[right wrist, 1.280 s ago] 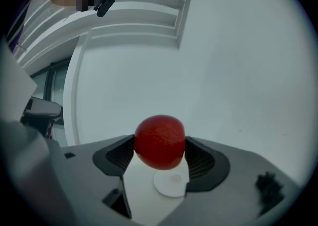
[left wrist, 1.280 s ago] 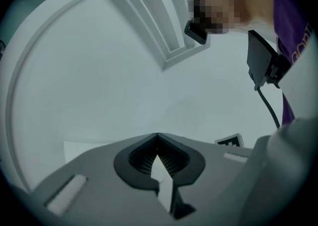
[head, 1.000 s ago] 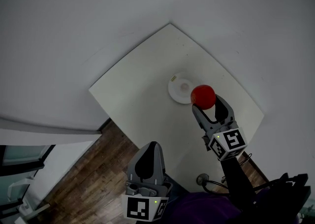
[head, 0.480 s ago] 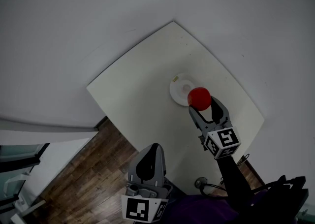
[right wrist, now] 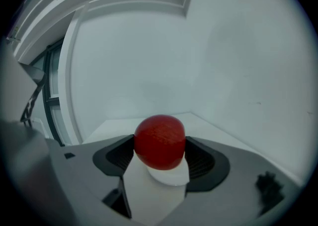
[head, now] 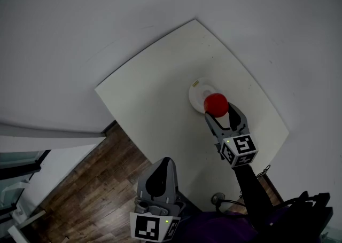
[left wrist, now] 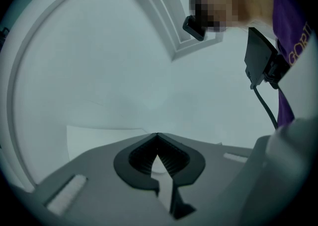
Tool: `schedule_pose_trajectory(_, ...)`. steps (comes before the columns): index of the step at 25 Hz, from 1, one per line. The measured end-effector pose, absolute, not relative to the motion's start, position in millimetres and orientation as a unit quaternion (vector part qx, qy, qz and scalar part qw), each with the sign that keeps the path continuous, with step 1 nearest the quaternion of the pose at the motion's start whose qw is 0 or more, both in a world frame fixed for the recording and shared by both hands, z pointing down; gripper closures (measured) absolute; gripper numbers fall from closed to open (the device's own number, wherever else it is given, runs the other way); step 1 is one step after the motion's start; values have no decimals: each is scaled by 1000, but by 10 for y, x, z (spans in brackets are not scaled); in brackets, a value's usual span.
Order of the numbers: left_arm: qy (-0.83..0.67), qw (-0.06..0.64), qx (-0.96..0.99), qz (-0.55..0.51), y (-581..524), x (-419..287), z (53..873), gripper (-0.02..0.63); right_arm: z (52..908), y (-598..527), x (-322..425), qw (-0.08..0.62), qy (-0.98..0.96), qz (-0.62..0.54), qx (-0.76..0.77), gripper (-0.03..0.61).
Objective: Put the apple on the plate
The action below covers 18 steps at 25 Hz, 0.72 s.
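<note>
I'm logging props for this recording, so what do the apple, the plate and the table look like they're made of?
Apple: even matte red with a fine grain, no shine; real or a plastic replica, I can't tell. Plate: smooth plain white, likely ceramic or melamine. Table: flat off-white matte top, probably laminate or painted board.

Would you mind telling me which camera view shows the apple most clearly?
The right gripper view: the apple sits close and central, gripped by the right tool. The head view shows it small, overlapping the plate. The left gripper view misses it.
</note>
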<state>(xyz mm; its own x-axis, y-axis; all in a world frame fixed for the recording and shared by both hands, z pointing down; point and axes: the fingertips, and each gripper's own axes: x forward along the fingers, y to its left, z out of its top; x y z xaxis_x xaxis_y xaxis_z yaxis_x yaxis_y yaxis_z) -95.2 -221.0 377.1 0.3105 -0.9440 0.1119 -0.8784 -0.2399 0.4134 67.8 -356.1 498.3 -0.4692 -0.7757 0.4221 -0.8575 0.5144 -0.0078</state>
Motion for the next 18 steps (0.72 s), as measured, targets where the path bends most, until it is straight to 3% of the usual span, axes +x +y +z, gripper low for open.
schedule_pose_trajectory(18, -591, 211, 777, -46, -2288, -901, 3940, 606, 5268, -3677, 765, 220, -836, 131, 485, 239)
